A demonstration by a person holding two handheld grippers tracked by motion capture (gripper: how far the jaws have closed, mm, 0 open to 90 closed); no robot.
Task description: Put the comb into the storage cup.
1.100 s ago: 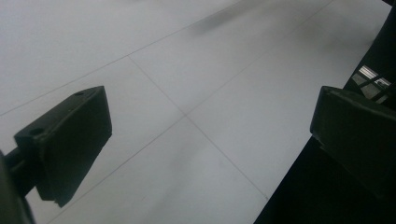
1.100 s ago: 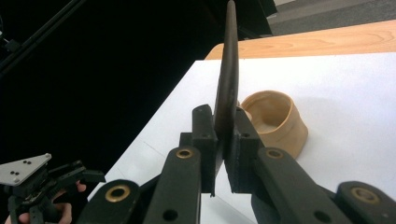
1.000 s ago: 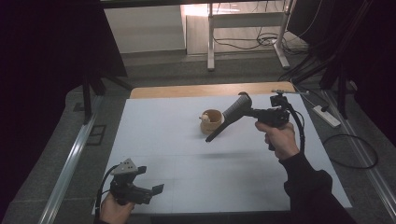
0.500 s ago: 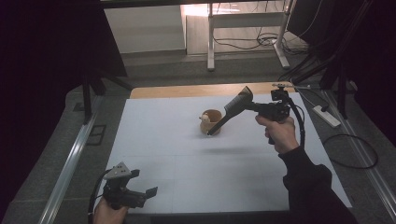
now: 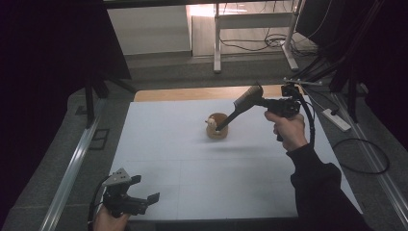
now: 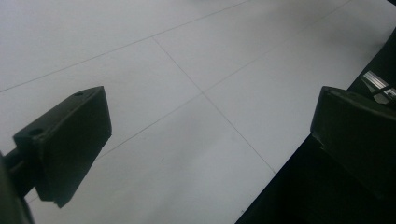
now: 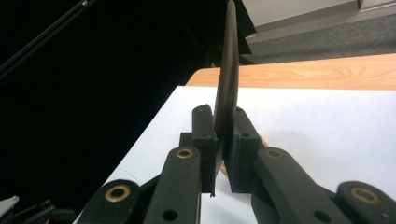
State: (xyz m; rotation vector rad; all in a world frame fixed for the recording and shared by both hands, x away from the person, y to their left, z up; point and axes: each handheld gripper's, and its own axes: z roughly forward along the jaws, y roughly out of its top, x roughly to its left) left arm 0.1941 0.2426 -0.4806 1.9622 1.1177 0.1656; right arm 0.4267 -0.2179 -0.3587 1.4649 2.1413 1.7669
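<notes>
- A dark spatula point(image 5: 239, 109) is clamped by its broad end between the closed jaws of the right gripper point(image 5: 269, 103), which is held above the far right part of the white table point(image 5: 192, 173).
- The spatula's thin end is dipped into a small wooden bowl point(image 5: 217, 126) standing on the far middle of the table.
- The left gripper point(image 5: 144, 195) is held over the near left corner, jaws wide apart, nothing between them.

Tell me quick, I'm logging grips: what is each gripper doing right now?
Left gripper: open, holding nothing, above the white table.
Right gripper: closed on a dark wooden spatula whose handle end reaches the small bowl.
</notes>
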